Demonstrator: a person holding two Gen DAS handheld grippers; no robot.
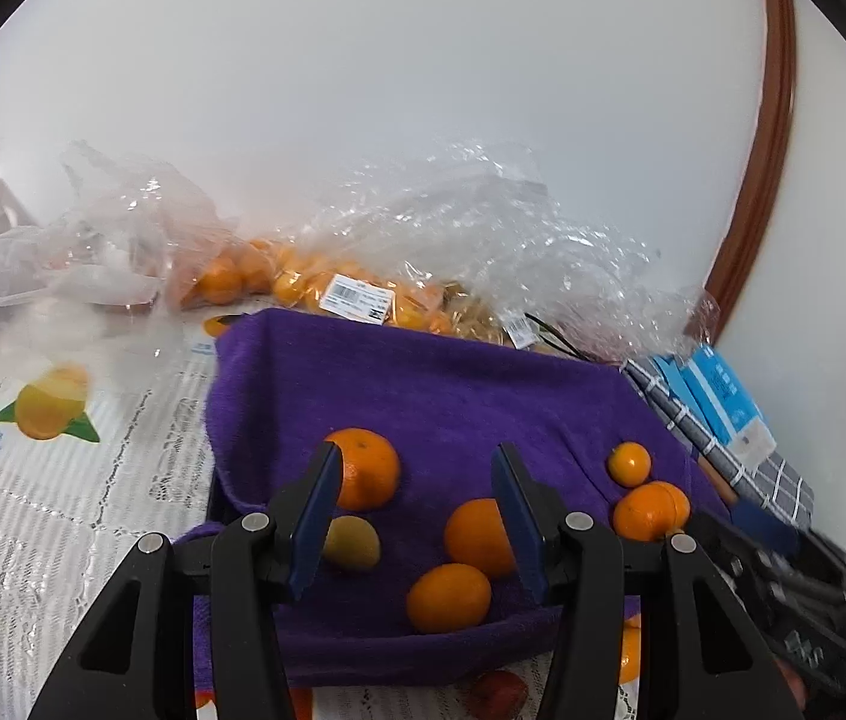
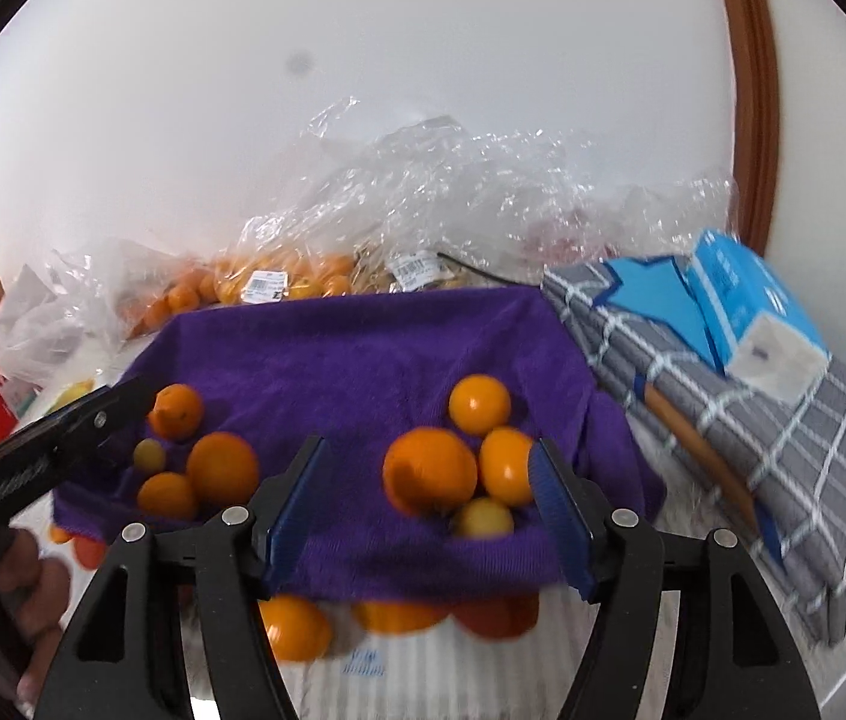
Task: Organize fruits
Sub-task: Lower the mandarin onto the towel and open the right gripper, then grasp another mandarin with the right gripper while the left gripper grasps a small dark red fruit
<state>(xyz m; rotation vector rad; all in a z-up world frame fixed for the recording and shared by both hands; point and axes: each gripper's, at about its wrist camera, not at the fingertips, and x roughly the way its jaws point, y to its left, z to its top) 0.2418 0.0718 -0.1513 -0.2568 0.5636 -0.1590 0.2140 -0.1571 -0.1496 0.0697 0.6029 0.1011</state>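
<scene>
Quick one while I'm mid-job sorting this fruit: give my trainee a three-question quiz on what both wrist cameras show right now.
1. True or false: the right gripper is clamped on an orange.
2. Multiple choice: what do the loose fruits lie on? A) a purple towel B) a white plate C) a wire basket
3. Short answer: what stands behind the towel, against the wall?

Key
1. False. Its jaws stand apart with nothing pressed between them; the big orange lies beyond them on the towel. The left gripper is open too.
2. A.
3. Clear plastic bags, one holding small oranges and bearing a barcode label.
</scene>
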